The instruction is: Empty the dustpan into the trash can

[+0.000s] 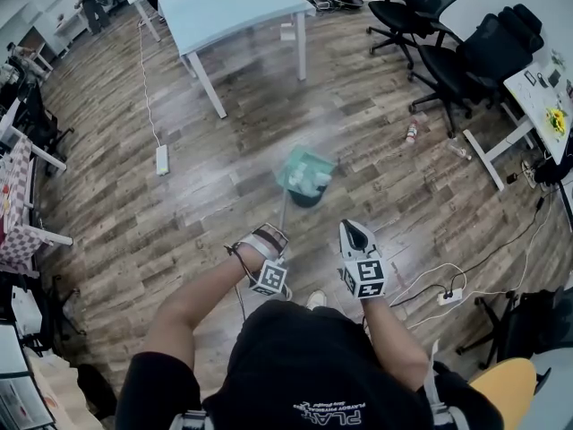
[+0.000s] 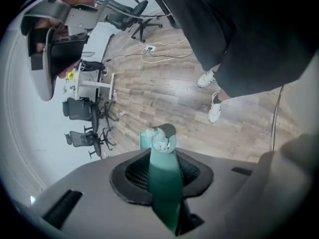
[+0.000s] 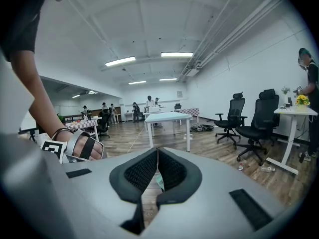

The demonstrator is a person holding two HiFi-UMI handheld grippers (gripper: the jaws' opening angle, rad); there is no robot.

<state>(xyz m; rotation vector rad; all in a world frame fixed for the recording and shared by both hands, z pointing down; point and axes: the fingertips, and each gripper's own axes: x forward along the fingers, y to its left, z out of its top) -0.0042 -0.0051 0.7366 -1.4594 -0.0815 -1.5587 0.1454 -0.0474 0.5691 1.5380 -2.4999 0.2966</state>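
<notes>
Tipping is in hand: the left hand-held gripper (image 1: 271, 234) pinches the teal handle (image 2: 164, 183), holding the dustpan (image 1: 305, 170) with its paper scraps (image 1: 315, 179) just above the dark trash can (image 1: 307, 199). The right hand-held gripper (image 1: 356, 233) is pressed together, empty. The next move probably calls for a steeper tilt so the scraps slide out.

The left gripper (image 1: 271, 237) holds the teal dustpan (image 1: 304, 168) over the dark trash can (image 1: 307, 201).
</notes>
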